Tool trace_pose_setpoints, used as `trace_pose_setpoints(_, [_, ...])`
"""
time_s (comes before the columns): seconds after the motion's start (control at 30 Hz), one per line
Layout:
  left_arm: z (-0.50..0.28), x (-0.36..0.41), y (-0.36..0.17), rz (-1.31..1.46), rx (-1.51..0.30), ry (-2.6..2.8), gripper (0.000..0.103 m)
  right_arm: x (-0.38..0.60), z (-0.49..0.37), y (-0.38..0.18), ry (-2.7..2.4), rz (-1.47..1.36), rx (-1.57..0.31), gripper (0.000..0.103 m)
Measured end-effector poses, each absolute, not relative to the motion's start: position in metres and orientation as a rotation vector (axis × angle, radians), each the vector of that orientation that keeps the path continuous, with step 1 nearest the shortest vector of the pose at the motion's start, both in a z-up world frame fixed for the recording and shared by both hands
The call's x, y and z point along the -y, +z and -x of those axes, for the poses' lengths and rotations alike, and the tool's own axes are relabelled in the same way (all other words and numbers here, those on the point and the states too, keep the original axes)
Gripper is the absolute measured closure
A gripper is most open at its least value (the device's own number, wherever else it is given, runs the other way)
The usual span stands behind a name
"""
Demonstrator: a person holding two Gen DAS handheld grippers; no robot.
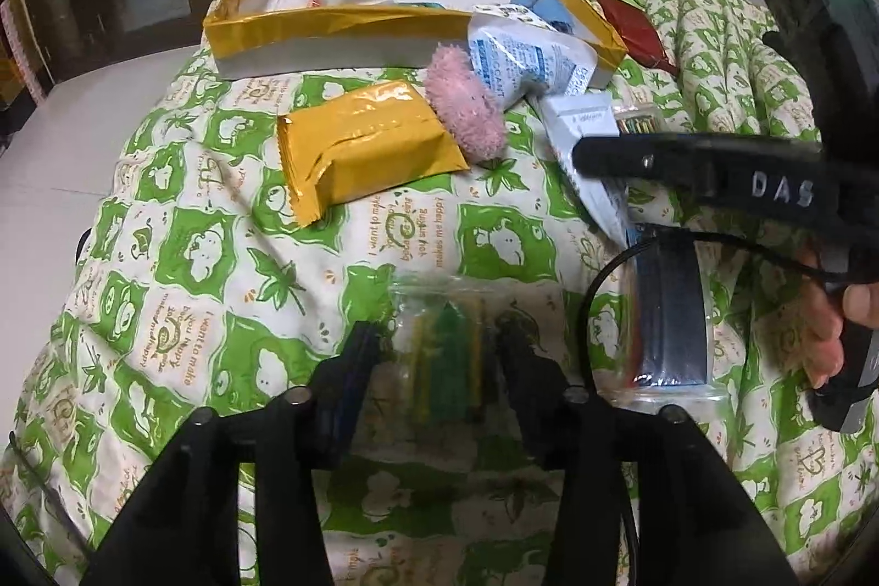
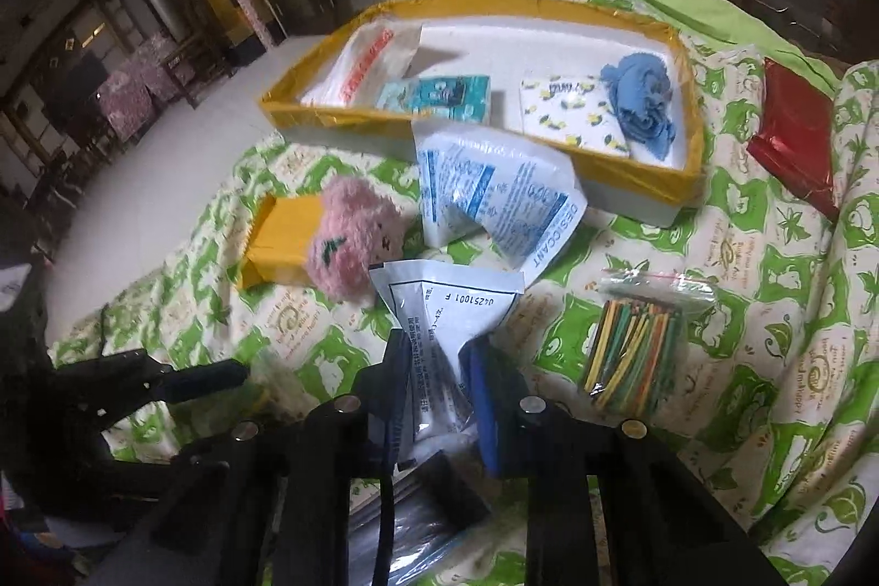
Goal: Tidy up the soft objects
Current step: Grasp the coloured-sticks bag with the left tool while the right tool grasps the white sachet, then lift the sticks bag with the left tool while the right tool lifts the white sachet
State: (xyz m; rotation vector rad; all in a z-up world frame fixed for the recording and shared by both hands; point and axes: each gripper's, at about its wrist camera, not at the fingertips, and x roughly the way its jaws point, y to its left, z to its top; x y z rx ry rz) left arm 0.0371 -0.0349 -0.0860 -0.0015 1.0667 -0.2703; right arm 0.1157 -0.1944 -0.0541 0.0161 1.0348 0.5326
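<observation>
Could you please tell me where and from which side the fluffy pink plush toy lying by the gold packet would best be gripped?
Probably across the middle of the fluffy pink plush toy, coming from above with the jaws closing on its long sides. It leans on the gold foil packet, and the white desiccant sachet crowds its other side, so a low sideways approach looks blocked.

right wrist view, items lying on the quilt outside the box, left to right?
Gold packet → pink plush → desiccant pack → bag of coloured sticks → red packet.
</observation>
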Motion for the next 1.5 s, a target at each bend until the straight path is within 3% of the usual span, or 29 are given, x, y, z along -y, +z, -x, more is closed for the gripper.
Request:
trace_pose_setpoints(0.1, [-0.036, 0.04, -0.089, -0.034, -1.074, -0.269, 0.055, 0.197, -0.115, -0.051, 0.53, -0.034, -1.03, 0.08])
trace_pose_setpoints(0.2, [-0.036, 0.039, -0.088, -0.005, -1.074, -0.308, 0.087, 0.198, -0.115, -0.05, 0.529, -0.039, -1.025, 0.08])
trace_pose_setpoints(1.5, [-0.033, 0.019, -0.061, 0.143, -0.927, -0.319, 0.088, 0.204, -0.111, -0.043, 0.526, -0.051, -0.994, 0.08])
